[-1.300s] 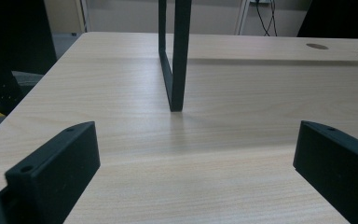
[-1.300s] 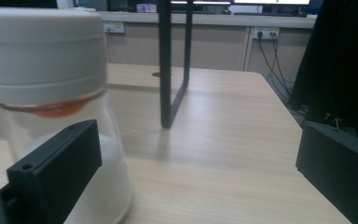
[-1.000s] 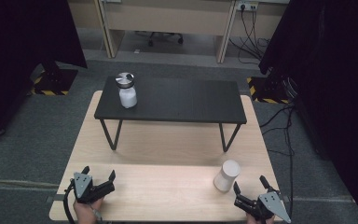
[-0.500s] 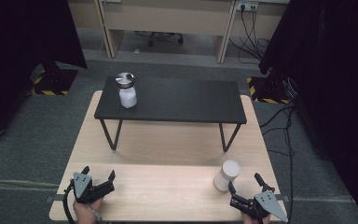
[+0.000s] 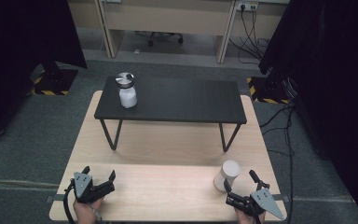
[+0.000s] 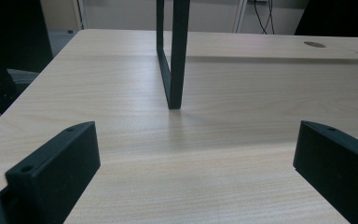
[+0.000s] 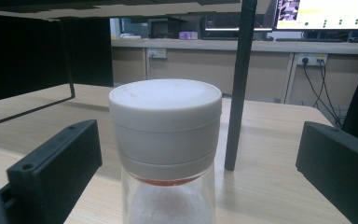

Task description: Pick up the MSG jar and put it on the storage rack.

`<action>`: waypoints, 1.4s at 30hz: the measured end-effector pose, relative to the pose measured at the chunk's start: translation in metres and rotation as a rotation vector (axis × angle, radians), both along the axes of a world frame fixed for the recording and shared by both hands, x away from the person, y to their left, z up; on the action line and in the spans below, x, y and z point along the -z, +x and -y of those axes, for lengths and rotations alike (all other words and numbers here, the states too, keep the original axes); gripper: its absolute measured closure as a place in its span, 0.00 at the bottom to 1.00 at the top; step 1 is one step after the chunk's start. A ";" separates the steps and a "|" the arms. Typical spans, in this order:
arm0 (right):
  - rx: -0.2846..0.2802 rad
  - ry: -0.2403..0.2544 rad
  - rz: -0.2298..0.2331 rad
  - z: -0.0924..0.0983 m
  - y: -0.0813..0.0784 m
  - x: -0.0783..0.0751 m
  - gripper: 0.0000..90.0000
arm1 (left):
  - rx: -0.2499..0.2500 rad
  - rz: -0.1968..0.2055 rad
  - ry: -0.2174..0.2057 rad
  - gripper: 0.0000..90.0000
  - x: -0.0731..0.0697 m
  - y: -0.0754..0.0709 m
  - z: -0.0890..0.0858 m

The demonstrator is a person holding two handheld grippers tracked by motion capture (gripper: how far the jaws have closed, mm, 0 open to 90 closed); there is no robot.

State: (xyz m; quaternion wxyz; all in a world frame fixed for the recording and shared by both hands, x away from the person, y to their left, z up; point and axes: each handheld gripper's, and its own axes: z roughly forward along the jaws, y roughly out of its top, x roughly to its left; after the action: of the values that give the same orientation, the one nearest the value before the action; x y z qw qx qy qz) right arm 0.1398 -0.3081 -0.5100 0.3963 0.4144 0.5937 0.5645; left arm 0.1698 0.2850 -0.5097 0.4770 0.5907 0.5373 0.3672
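A clear jar with a white lid (image 5: 227,174) (image 7: 166,140) stands upright at the front right of the wooden table (image 5: 168,140). My right gripper (image 5: 240,186) is open just in front of it, its jaws spread wide to either side of the jar without touching it. A second jar with a silver lid and white contents (image 5: 127,90) stands on the left end of the black raised shelf (image 5: 177,100). Near the front left edge, my left gripper (image 5: 99,179) rests open with nothing between its jaws, facing the shelf's left leg (image 6: 172,56).
The black shelf stands on thin metal legs (image 7: 240,84) across the table's far half, with low room beneath it. Black curtains (image 5: 326,70) hang at both sides. Cables (image 5: 279,126) trail on the floor to the right. A hole (image 6: 314,44) marks the tabletop.
My right gripper has moved left and forward toward the white-lidded jar, which now sits between its jaws. The left gripper has not moved.
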 end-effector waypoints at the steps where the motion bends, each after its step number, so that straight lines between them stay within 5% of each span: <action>1: -0.003 -0.003 -0.001 0.000 0.001 -0.001 0.00 | 0.000 0.000 0.000 0.00 0.000 0.000 0.000; 13: -0.038 0.011 -0.026 -0.001 0.013 -0.005 0.03 | 0.008 0.008 0.004 0.00 0.001 0.000 -0.001; 42: -0.109 0.039 -0.065 0.005 0.029 -0.009 0.30 | 0.013 0.011 0.012 0.00 0.002 -0.001 -0.001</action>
State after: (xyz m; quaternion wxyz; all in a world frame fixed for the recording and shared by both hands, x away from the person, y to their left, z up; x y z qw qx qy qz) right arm 0.1690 -0.3132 -0.5009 0.3373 0.4072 0.6171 0.5828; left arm 0.1688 0.2855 -0.5114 0.4789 0.5951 0.5284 0.3705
